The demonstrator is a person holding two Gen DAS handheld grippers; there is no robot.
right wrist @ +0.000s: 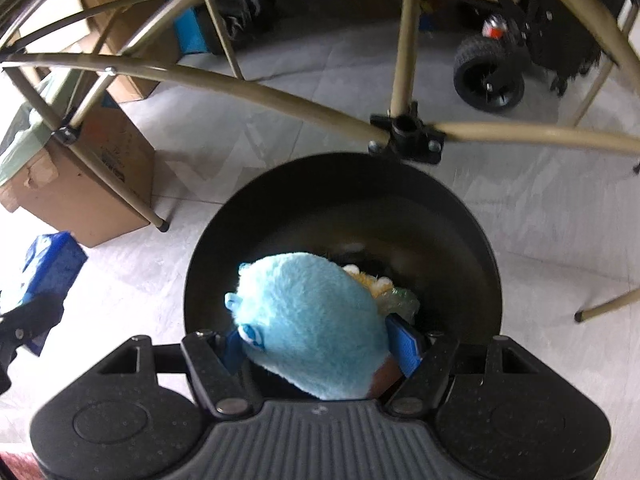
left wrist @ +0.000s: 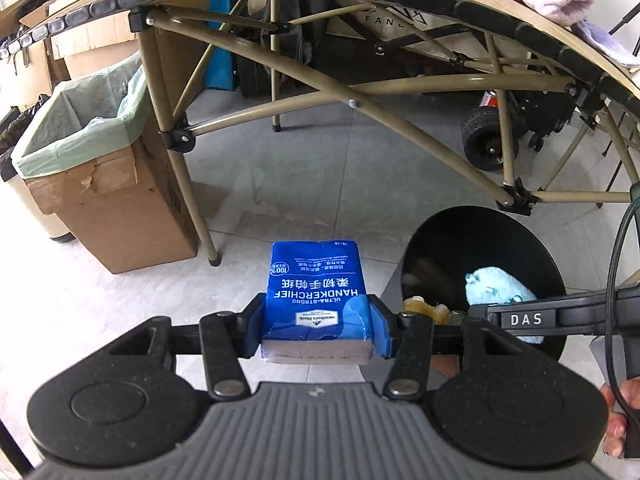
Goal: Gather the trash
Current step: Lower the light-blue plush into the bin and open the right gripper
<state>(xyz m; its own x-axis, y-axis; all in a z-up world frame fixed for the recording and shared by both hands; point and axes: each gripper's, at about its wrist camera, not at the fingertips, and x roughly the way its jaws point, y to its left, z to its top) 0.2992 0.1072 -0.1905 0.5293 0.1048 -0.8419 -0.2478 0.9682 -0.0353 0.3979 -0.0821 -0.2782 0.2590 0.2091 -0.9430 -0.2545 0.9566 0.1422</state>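
Right now my right gripper (right wrist: 320,344) is clamped on a pale blue plush toy (right wrist: 312,328), its blue pads spread wide around the soft body, and it hangs directly over the mouth of the black bin (right wrist: 472,248) standing on the tiled floor beside the folding table's leg (right wrist: 404,60). Yellow and clear scraps (right wrist: 384,288) already lie inside. My left gripper (left wrist: 318,328) is pinched on a blue handkerchief pack (left wrist: 316,292), jaws only partly apart with the pack filling the gap, held above the floor just left of the bin. As I judge it, the step in hand is dropping the plush, so I would keep it centred over the opening, well inside the rim, and open the fingers fully so the fur does not catch on a pad. The pack should wait aside until the right gripper clears, then follow over the same opening. The lined cardboard box (left wrist: 100,184) sits farther left.
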